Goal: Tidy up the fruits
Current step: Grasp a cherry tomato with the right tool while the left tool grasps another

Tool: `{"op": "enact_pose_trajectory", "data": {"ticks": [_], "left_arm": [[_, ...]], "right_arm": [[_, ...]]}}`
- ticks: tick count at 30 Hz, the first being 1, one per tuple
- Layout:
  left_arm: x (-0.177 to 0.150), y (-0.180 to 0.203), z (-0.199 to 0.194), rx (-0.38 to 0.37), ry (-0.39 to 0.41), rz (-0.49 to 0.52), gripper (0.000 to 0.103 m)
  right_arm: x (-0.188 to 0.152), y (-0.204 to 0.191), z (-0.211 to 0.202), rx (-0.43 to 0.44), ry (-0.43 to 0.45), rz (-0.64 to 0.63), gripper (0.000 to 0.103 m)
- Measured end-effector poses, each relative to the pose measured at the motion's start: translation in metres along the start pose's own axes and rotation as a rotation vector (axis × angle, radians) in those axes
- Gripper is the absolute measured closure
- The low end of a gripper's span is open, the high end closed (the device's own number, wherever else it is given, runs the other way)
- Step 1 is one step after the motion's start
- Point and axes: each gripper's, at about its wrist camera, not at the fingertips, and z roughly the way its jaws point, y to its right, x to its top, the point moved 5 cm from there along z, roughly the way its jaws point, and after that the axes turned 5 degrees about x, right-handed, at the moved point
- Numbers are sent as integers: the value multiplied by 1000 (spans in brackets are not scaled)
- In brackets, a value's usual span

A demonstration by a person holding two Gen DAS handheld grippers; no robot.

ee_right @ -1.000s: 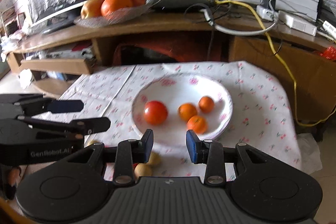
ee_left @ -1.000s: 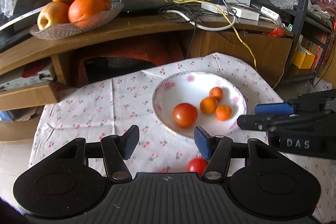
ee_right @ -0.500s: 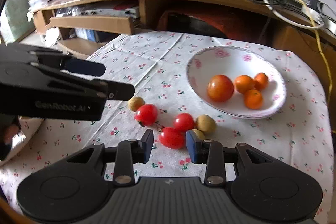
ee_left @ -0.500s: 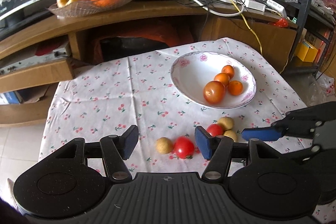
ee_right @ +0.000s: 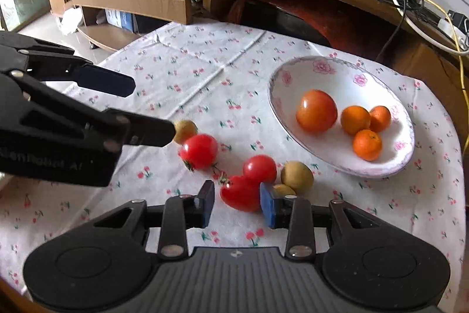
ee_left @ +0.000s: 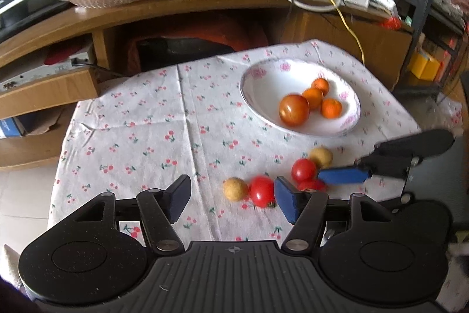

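Both grippers are spread apart, holding nothing: the right gripper brackets the nearest red tomato on the table, and the left gripper hovers near another tomato. The bowl sits far right.

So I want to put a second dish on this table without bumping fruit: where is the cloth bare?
The tablecloth is bare left of the white bowl, back to the wooden shelf unit. It is crowded in front of the bowl: red tomatoes and small tan fruits cluster there, with the right gripper and left gripper open beside them.
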Motion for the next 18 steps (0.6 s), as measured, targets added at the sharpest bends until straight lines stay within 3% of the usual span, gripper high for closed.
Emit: {"op": "enact_pose_trajectory", "data": {"ticks": [10,15,18], "left_arm": [[-10,18,15,-31,-26,94,33],[-8,35,20,-107,-28,107,42],[-8,44,25,-116,-33,124,42]], "right_arm": [[-16,9,-21,53,-23,49,76],[-19,20,-29,64,-11,88,78],[-22,21,-29,80,-18,91,78]]}}
